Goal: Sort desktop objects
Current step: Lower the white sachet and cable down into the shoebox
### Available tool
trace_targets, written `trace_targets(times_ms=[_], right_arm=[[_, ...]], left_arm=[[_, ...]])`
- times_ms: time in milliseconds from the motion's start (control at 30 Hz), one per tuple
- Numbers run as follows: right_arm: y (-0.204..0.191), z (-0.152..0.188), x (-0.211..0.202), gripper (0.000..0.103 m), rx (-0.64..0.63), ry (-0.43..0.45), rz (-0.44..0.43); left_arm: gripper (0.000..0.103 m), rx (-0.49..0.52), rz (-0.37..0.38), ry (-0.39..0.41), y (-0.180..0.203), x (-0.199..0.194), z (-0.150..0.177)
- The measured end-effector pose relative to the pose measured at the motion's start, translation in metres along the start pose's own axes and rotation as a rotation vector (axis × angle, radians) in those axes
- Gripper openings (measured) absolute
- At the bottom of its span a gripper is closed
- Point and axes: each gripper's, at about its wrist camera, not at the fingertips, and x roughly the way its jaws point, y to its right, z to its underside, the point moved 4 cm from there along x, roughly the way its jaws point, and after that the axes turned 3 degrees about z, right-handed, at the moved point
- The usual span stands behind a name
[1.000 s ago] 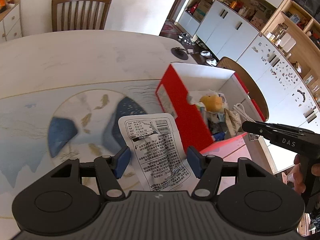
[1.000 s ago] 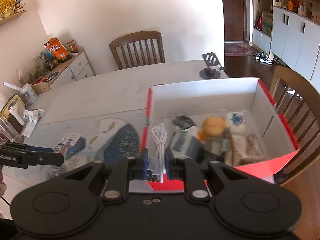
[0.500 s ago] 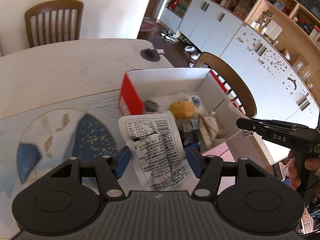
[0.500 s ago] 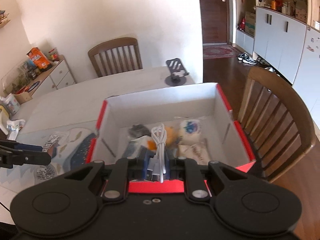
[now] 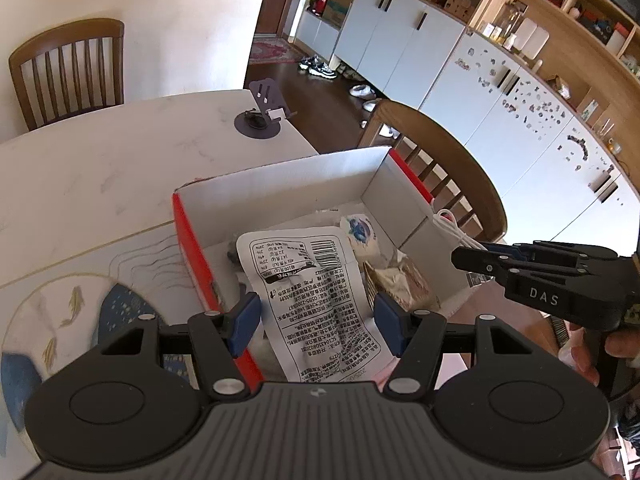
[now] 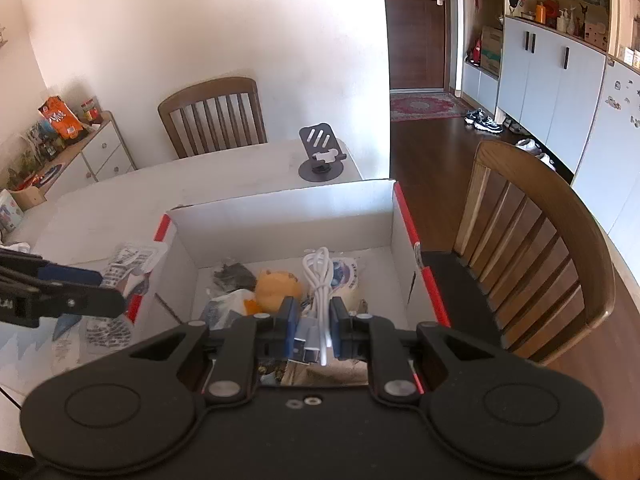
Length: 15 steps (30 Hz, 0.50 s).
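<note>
**Both loads now hang over the red box**

The left gripper has carried its printed packet, held between its blue pads, from over the patterned mat to above the box. The right gripper, clamped on the white cable, has moved in too. Beyond both, the box's contents wait; dropping comes next.

Two chairs, one red box, one phone stand, one white cable.
</note>
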Motion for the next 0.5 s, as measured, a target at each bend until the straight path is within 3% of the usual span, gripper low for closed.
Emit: trace_targets(times_ms=[500], right_arm=[[0.011, -0.015, 0.054, 0.016, -0.049, -0.055, 0.028]], left_arm=[[0.061, 0.002, -0.08, -0.083, -0.014, 0.065, -0.035]])
